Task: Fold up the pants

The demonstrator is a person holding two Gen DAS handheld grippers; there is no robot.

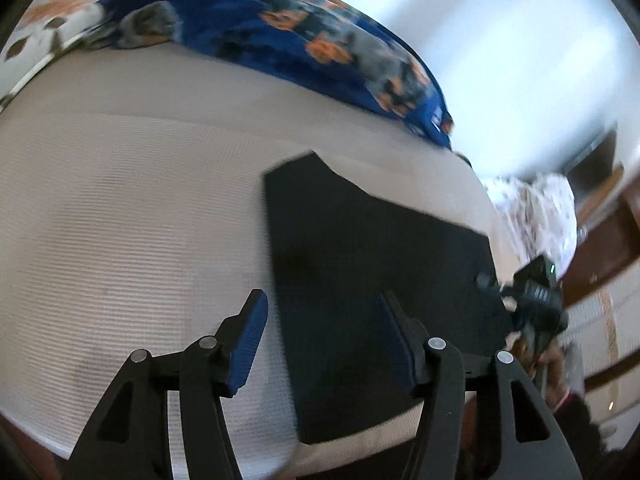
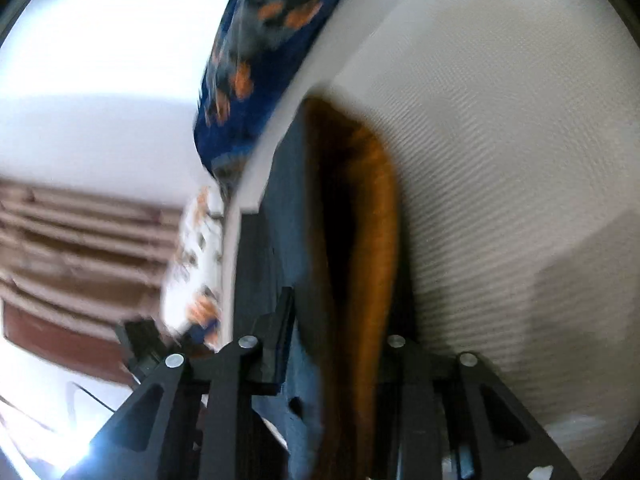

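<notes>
Dark pants [image 1: 360, 264] lie flat on the white textured bed cover [image 1: 132, 200], reaching the bed's near edge. My left gripper [image 1: 324, 320] is open and empty, its blue pads [image 1: 250, 340] straddling the pants' left edge just above the fabric. My right gripper shows in the left wrist view [image 1: 490, 282] at the pants' right edge. In the right wrist view the pants [image 2: 296, 240] fill the space between the fingers, with an orange-brown inner lining [image 2: 372, 216] showing. The right gripper [image 2: 340, 344] stands wide apart around a lifted fold of the pants.
A blue blanket with orange and grey prints [image 1: 304, 44] lies along the bed's far side. A white patterned cloth [image 1: 540, 216] hangs off the right end of the bed. Brown wooden furniture [image 2: 80, 240] and a white wall stand beyond.
</notes>
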